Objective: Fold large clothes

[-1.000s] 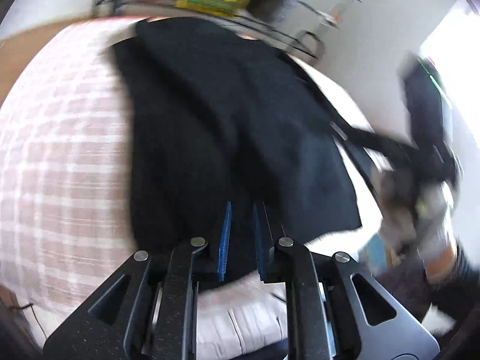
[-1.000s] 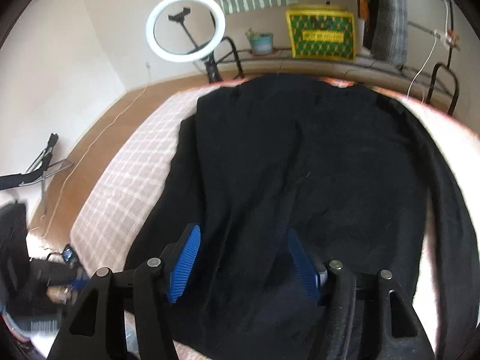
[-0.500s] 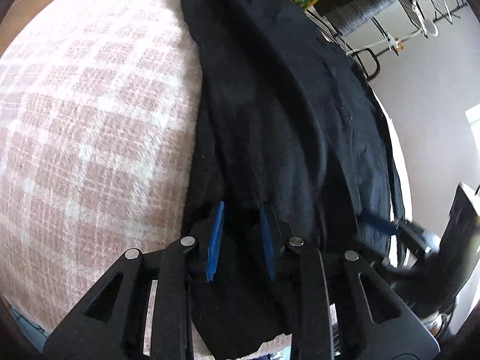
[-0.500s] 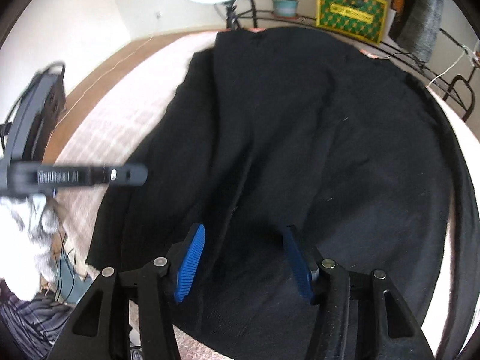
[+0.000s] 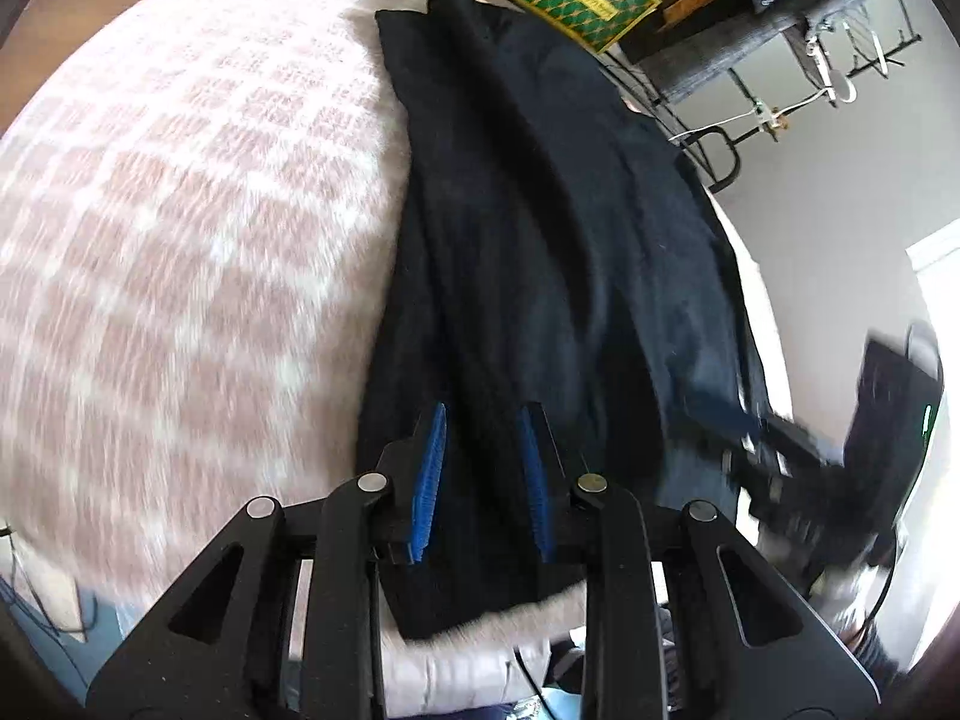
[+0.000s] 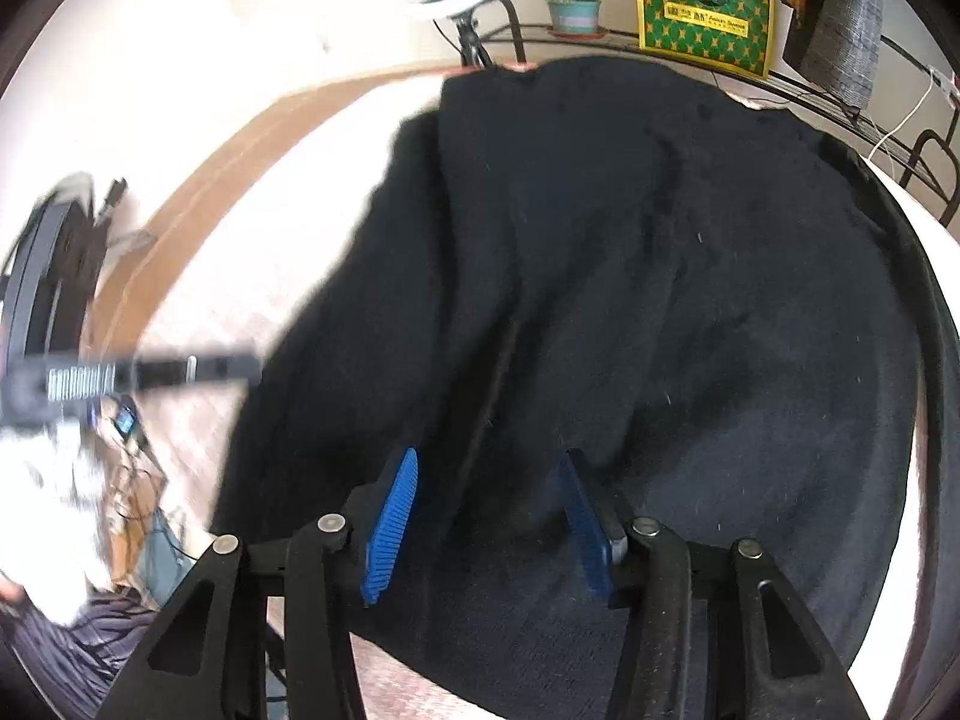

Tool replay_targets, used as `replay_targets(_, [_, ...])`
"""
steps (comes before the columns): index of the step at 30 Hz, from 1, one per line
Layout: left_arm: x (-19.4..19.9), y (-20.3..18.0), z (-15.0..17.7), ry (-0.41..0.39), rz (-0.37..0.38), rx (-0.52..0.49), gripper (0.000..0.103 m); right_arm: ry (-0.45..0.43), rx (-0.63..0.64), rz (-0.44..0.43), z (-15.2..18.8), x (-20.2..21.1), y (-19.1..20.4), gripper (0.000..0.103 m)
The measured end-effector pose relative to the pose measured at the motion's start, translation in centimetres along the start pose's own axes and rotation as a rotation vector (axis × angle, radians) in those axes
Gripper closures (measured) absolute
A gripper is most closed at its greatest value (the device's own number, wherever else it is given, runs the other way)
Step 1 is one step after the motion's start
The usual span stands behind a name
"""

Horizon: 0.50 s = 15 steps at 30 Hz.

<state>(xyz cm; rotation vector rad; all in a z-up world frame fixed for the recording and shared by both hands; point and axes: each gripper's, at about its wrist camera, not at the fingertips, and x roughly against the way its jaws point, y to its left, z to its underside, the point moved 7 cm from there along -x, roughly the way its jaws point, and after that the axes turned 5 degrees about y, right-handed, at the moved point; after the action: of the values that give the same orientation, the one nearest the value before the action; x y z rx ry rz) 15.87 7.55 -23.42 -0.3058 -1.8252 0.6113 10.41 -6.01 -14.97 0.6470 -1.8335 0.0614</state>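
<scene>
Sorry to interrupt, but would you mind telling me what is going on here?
A person with a gripper in each hand is starting to fold a black garment spread on a pink checked bed cover. Both grippers sit over its near hem. The left gripper has its jaws narrowly apart over a ridge of cloth. The right gripper is closing its jaws with cloth between them. Neither visibly grips it yet, and no fold is made.
</scene>
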Motion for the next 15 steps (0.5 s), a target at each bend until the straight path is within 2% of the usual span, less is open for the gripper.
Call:
replay_targets(6, [-1.7,-1.7,3.9,-0.024,-0.013,-0.002,0.079,-0.083,0.144,0.006,-5.5,1.4,4.1,0.05])
replay_targets(9, [-3.1,-2.1,5.2,-0.022,-0.005,0.029,0.079,-0.074,0.2,-0.001,-8.0,0.3,5.9,0.049])
replay_targets(11, [-3.3,-2.0,5.6,-0.047,0.005,0.05,0.079,-0.058,0.226,-0.012,-9.4,-0.8,6.8,0.043])
replay_targets(14, [-3.3,-2.0,5.5,-0.08,0.017,0.066,0.079,-0.021,0.222,-0.032,-11.9,-3.2,7.6,0.042])
replay_targets(15, [-3.3,-2.0,5.4,-0.088,0.018,0.066,0.083,-0.01,0.216,-0.035,-12.6,-3.8,7.6,0.042])
